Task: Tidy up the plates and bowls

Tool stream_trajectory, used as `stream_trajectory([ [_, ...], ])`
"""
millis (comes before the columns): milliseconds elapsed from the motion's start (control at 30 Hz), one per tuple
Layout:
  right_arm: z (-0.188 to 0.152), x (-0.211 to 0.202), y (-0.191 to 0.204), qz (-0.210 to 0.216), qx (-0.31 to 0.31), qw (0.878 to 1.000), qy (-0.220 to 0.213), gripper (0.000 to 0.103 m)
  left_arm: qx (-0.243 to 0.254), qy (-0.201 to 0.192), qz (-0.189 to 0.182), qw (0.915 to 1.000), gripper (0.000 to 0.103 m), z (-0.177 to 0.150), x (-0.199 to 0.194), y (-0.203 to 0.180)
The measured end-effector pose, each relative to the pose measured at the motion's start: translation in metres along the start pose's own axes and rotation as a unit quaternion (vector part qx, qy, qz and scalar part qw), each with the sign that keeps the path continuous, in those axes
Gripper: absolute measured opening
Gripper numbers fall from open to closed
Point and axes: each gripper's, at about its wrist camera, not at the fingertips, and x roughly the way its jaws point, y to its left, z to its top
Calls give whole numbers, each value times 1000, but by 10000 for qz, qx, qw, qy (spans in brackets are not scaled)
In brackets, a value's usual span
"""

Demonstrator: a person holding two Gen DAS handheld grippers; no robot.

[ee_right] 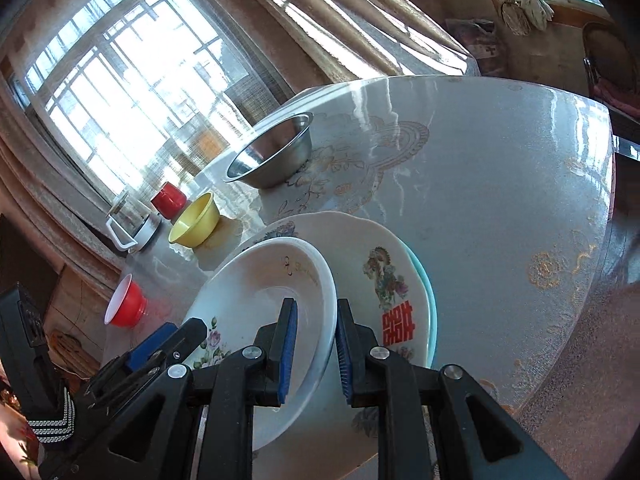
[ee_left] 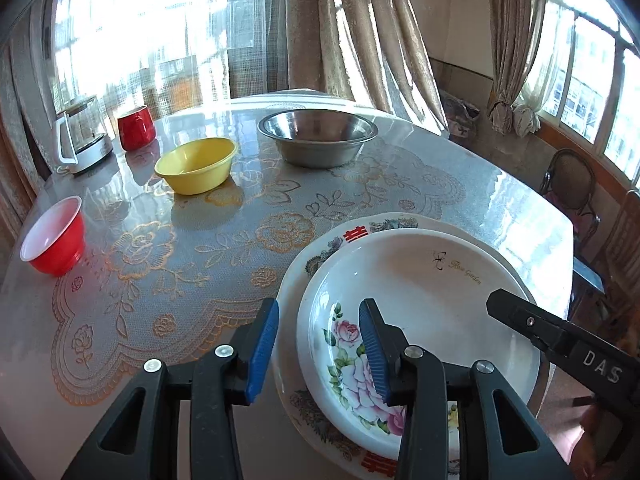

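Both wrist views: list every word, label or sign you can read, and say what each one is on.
"Rose Garden": gold script on the flowered white dish, beside a small black emblem.
"DAS": white letters on the right gripper, seen from the left wrist.
"囍", red double-happiness sign: on the big plate underneath, at two spots on its rim.
In the right wrist view the dish's script is too blurred to read.

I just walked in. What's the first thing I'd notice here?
The white flowered plate, gripped at its rim by the right gripper above bigger plates at the table's near edge. The left gripper straddles its other rim. Farther back sit a yellow bowl, red bowl and steel bowl.
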Motion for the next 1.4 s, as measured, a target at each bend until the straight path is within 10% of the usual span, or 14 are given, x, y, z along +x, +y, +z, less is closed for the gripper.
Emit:
stream_trajectory([
  [733,-5,5,38,-2004,-1822,9626,-115,35,-430,-47,-104,9990,48,-15,-20,35],
  [1400,-15,1,63,-1338,-1670,9768,78,36,-918,441,268,9944,81,-45,-24,83],
])
